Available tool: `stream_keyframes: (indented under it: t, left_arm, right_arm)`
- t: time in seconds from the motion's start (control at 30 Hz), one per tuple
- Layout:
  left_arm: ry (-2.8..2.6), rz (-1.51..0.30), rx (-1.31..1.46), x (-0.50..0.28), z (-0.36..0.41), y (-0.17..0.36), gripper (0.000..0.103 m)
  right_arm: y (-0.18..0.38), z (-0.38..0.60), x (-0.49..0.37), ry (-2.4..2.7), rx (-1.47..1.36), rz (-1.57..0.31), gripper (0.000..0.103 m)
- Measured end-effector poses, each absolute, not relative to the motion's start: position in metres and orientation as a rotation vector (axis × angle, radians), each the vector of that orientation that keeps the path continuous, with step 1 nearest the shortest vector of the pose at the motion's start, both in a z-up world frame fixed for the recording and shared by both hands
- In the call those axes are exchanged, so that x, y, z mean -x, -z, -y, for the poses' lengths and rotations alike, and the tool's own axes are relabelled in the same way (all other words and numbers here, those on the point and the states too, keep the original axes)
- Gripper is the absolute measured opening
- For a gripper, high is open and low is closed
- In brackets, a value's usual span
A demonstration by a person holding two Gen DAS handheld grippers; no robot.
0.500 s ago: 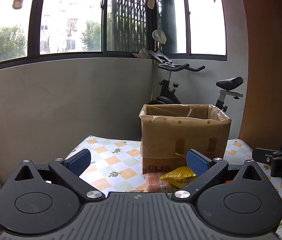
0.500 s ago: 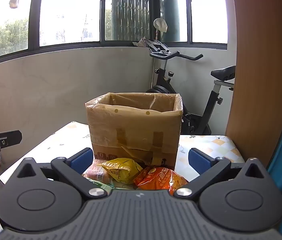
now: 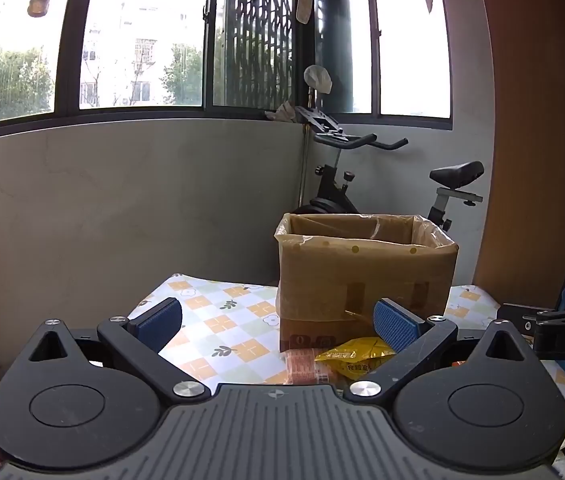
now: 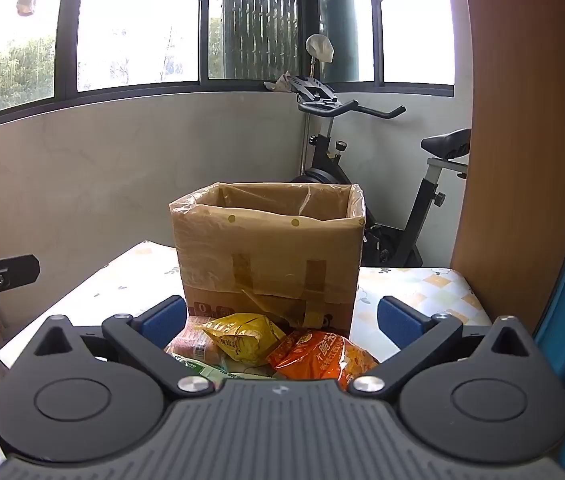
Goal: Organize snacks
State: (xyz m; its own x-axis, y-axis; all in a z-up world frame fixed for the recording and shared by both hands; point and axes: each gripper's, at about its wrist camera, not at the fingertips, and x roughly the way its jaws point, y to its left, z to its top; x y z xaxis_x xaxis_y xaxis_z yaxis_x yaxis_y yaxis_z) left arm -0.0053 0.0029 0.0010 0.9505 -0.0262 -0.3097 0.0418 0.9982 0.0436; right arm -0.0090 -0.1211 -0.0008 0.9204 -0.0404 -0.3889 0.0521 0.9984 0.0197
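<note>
Left tool: jaws wide, nothing between the pads. Right tool: jaws wide, empty; it hangs over the snack heap without touching it.

Snacks lie in a loose pile on the table, right against the near wall of the cardboard box. In the right wrist view, yellow packet sits at 12 o'clock between the fingers, on top of the pile; orange packet at 1 o'clock, just beside it; a brown-striped packet at 11 o'clock, partly under the yellow one. A green-white wrapper peeks out below. In the left wrist view the same yellow packet lies at 1 o'clock, near the right-hand pad.

Box is open-topped, lined with clear film, upright. Contents not visible from here.

Judgement: no packet lifted yet; the step looks like the first pick. Best bet is the right tool onto the yellow packet, since it lies uppermost and centred. Come down over its puffed middle, pinch gently, then lift clear of the rim before going over the box. Keep the left tool back to avoid crowding.
</note>
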Motion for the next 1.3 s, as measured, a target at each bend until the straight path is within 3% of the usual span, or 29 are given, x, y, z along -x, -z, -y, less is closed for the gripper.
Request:
stream_keyframes:
  t: [1.3]
  left_arm:
    - [0.031, -0.314, -0.050, 0.0046, -0.0028, 0.0004, 0.103]
  right_arm:
    - [0.0007, 0.1230, 0.0104, 0.055, -0.034, -0.394, 0.103]
